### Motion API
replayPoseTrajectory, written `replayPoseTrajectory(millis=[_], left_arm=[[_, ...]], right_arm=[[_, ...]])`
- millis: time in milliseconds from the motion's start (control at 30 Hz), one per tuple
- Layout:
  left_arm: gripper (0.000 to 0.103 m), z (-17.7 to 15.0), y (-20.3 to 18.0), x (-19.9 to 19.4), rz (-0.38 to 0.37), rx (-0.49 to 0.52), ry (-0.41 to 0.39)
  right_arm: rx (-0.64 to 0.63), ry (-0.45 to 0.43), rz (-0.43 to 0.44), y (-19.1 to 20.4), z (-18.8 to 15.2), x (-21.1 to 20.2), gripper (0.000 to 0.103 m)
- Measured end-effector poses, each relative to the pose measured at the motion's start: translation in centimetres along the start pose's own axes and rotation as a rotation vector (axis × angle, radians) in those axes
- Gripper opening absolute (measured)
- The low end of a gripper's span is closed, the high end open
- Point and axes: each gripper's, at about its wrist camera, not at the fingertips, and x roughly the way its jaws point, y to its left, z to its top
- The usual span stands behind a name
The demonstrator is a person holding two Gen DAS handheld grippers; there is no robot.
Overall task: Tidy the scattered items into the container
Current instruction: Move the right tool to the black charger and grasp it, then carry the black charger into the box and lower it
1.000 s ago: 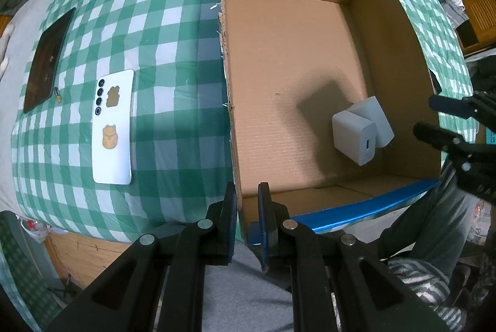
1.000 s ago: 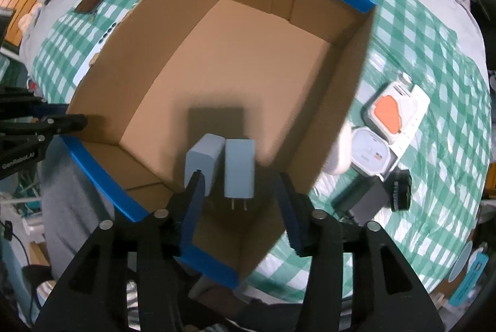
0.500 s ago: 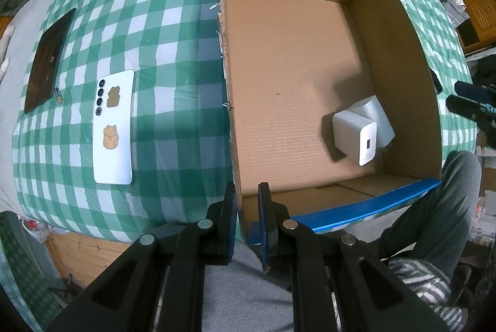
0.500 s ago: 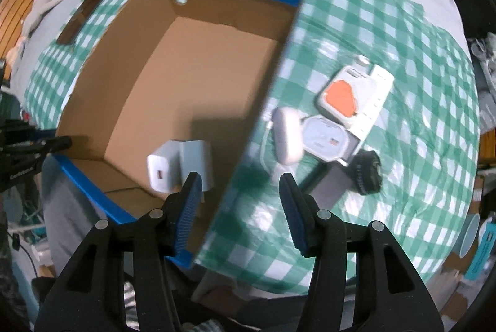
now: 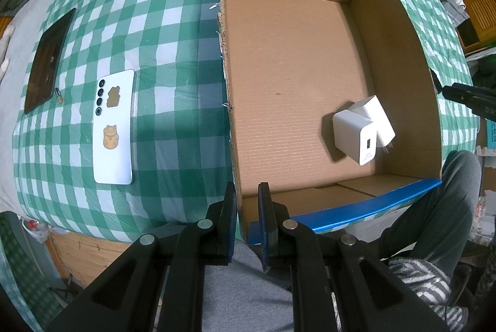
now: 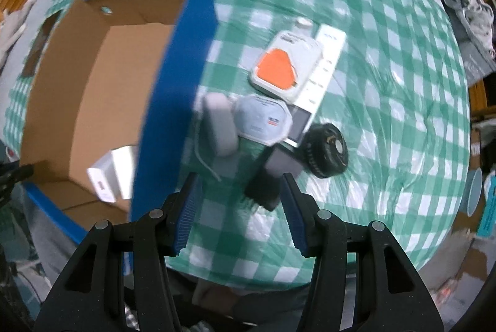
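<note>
A cardboard box with blue edges (image 5: 341,22) (image 6: 173,84) sits on the green checked cloth. Two white chargers (image 5: 361,129) (image 6: 108,180) lie inside near its front right corner. My left gripper (image 5: 247,201) is shut on the box's near left wall corner. My right gripper (image 6: 240,195) is open and empty, above the cloth right of the box, over a dark block (image 6: 272,177). Beyond it lie a grey oval case (image 6: 218,124), a white octagonal item (image 6: 263,119), a black round device (image 6: 327,150) and an orange-and-white box (image 6: 283,68).
A white phone with cat stickers (image 5: 113,127) and a dark tablet (image 5: 46,59) lie left of the box. A white power strip (image 6: 322,68) lies under the pile. A person's legs (image 5: 434,223) are at the table's front edge.
My right gripper has moved out of the box to the right, from above the chargers to above the pile of items on the cloth. My left gripper has stayed on the box wall.
</note>
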Motion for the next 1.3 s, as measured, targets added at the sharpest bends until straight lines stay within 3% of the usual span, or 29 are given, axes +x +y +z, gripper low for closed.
replayPoseTrajectory(millis=[1033,1300], left_arm=[[0.011,-0.1,0.0,0.0,-0.004,0.000,0.005],[0.011,0.0,0.1,0.1,-0.005,-0.001,0.005]], right_arm=[[0.277,0.140,-0.009,-4.5,2.3,11.0,0.054],[0.249,0.132,-0.020,-4.7,2.1,11.7,0.039]])
